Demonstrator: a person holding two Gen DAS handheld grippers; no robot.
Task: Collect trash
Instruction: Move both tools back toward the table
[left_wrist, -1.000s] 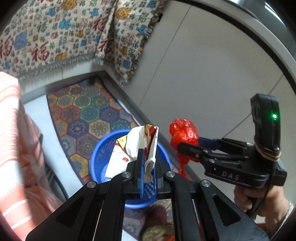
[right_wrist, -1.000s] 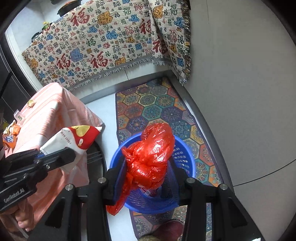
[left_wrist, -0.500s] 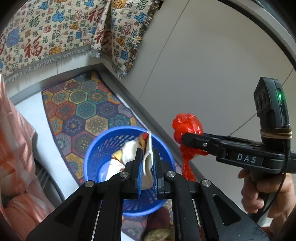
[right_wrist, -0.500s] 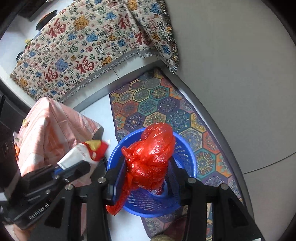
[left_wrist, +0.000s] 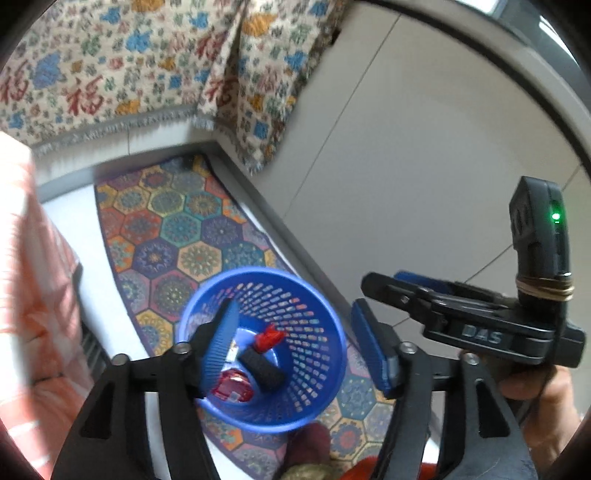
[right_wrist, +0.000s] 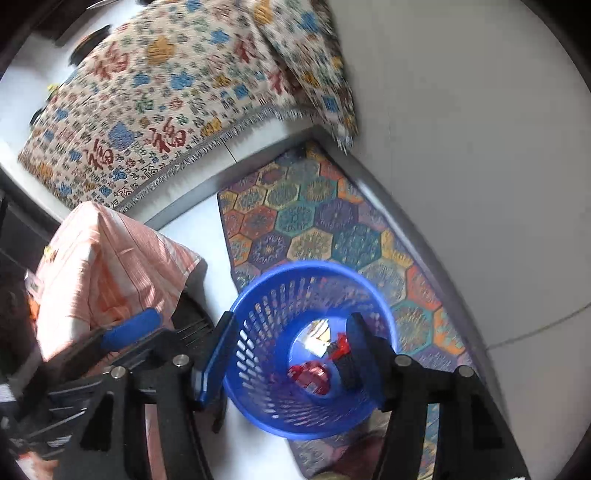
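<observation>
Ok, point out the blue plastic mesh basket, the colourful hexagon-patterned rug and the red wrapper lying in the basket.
blue plastic mesh basket (right_wrist: 258, 291): right wrist view, far-left rim.
colourful hexagon-patterned rug (right_wrist: 295, 218): right wrist view, a teal hexagon beyond the basket.
red wrapper (right_wrist: 308, 374): right wrist view, its crumpled middle on the basket floor.

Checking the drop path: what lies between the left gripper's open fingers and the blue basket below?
Nothing: in the left wrist view the left gripper stands open and empty above the blue basket; the trash already lies inside.
</observation>
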